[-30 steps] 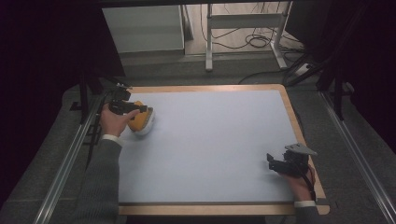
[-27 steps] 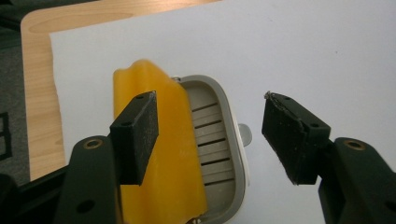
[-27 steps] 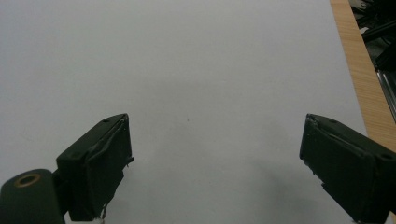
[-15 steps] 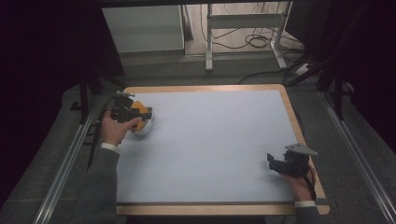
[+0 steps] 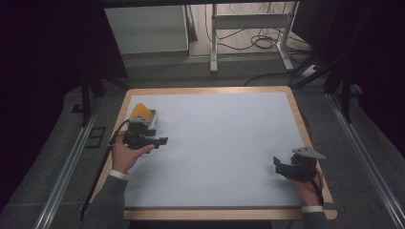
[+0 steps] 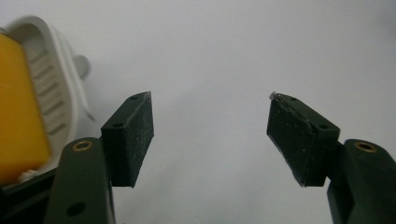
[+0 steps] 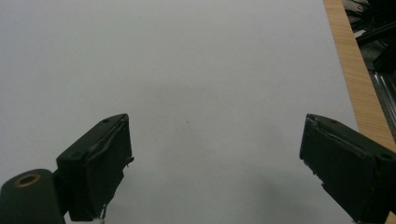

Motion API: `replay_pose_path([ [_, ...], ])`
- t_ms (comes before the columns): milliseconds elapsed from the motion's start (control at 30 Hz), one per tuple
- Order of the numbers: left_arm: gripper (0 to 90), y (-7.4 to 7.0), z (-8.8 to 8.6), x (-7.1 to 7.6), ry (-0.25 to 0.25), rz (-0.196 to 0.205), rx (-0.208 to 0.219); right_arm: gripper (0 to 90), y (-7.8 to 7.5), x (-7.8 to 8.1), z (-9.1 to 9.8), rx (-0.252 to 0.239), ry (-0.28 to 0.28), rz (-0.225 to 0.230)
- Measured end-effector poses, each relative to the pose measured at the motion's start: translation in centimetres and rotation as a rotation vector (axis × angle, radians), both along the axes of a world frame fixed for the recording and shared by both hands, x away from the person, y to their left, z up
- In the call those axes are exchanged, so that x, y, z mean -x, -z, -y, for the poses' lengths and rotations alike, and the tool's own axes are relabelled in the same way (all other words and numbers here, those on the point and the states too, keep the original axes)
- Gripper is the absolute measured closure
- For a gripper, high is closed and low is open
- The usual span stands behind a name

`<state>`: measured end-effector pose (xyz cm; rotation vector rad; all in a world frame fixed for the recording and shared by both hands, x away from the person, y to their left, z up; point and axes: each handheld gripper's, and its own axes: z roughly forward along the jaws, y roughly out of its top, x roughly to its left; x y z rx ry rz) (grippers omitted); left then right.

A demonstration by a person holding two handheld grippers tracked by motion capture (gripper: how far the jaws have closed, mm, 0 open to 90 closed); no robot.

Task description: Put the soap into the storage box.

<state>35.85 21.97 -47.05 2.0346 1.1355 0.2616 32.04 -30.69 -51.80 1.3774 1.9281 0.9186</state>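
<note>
A yellow block lies in a white ridged dish at the left side of the white table top. Just in front of the dish, my left gripper points right, level over the surface. In the left gripper view the yellow block and the dish sit to the left of the left gripper. Its jaws have just been opening, and nothing is between them. My right gripper rests near the front right corner. The right gripper stands open over bare surface.
A wooden rim frames the table top, and the same rim runs along the right of the right gripper view. Metal rails flank the table. Behind it stand a white cabinet and a metal frame with cables on the floor.
My left hand has drawn back from the dish toward the front and right. The yellow block, earlier partly under the hand, now lies uncovered in the dish. The right gripper has stayed put.
</note>
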Motion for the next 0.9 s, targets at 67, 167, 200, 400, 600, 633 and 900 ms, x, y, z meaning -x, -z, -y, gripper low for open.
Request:
replay_pose_path([
  [67,31.8,0.4,0.2,0.5,0.005,-0.003,-0.003,9.2,0.0,0.0,0.0,-0.001,0.001,0.000],
  [167,31.8,1.3,0.4,1.4,-0.001,-0.010,-0.003,9.2,0.0,0.0,0.0,0.000,0.001,-0.001],
  [200,31.7,1.6,0.4,1.7,-0.002,-0.011,0.008,9.2,0.0,0.0,0.0,0.000,0.000,-0.001],
  [400,30.9,3.5,0.5,3.2,0.008,-0.040,0.028,9.2,0.0,0.0,-0.1,0.001,0.000,-0.001],
  [600,30.2,4.3,0.4,3.9,0.011,-0.054,0.040,9.1,0.0,0.0,-0.1,0.003,-0.001,-0.001],
  [633,30.1,4.3,0.3,3.9,0.010,-0.053,0.039,9.2,0.0,0.0,-0.1,0.003,-0.001,-0.001],
  [900,30.0,4.3,0.1,4.1,-0.007,-0.041,0.049,9.1,0.1,0.0,-0.1,0.004,-0.002,0.000],
])
